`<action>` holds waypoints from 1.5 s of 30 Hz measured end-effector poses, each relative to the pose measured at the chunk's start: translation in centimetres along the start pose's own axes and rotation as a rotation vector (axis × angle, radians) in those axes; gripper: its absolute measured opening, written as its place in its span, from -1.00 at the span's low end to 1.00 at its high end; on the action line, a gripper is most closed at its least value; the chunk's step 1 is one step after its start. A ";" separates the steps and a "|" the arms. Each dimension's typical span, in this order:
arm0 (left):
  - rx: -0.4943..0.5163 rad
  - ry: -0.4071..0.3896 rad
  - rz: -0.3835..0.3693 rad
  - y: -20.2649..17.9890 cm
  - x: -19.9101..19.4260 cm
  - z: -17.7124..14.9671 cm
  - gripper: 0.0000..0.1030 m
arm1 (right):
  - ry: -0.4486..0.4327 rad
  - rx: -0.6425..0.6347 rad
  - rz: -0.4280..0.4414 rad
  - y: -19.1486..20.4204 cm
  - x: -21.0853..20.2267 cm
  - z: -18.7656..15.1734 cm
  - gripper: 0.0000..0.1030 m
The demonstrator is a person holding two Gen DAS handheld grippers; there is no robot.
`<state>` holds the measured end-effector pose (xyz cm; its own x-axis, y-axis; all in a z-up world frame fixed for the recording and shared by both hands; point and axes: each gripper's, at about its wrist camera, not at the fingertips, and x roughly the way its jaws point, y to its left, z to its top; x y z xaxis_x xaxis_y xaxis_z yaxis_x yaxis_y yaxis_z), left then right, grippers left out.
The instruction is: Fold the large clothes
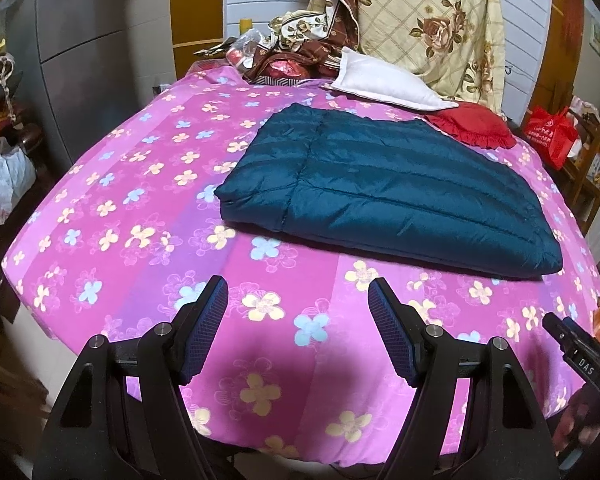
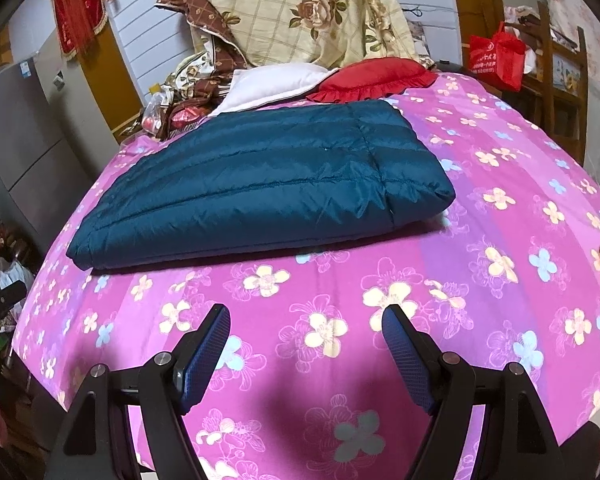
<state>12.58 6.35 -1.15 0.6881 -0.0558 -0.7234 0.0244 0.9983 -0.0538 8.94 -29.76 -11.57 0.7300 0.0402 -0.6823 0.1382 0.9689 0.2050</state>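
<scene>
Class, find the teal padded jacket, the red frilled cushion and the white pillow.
teal padded jacket (image 2: 260, 184), right wrist view, middle of its top panel.
red frilled cushion (image 2: 376, 74), right wrist view, its top face.
white pillow (image 1: 380, 78), left wrist view, its centre.

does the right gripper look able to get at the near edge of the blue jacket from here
Probably yes. The right gripper is open and holds nothing, and only bare pink sheet lies between it and the folded jacket. Nothing stands in the way.
</scene>
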 end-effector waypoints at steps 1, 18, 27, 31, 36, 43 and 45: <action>0.000 0.001 0.000 0.0 0.0 0.0 0.42 | 0.000 0.001 0.000 0.0 0.0 0.0 0.48; -0.001 0.005 0.009 -0.1 -0.2 -0.1 0.42 | -0.007 0.007 0.012 -0.1 0.1 -0.2 0.48; 0.017 -0.006 0.019 -1.1 -0.9 -0.1 0.42 | -0.020 0.009 0.035 -0.8 -0.3 -0.3 0.48; 0.028 -0.006 0.022 -1.6 -1.3 0.1 0.42 | -0.037 0.020 0.043 -1.4 -0.7 -0.1 0.48; 0.041 -0.017 0.033 -2.0 -1.9 0.2 0.42 | -0.044 0.035 0.052 -2.0 -0.9 0.3 0.48; 0.045 -0.015 0.052 -1.2 -0.8 0.6 0.42 | -0.046 0.060 0.045 -2.2 -0.4 1.0 0.48; 0.030 -0.007 0.049 -0.7 -0.3 0.7 0.42 | -0.046 0.057 0.039 -2.0 -0.1 1.2 0.48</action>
<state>12.86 5.68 -0.47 0.6942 -0.0066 -0.7197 0.0119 0.9999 0.0023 9.36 -32.00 -11.07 0.7656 0.0655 -0.6399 0.1457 0.9513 0.2717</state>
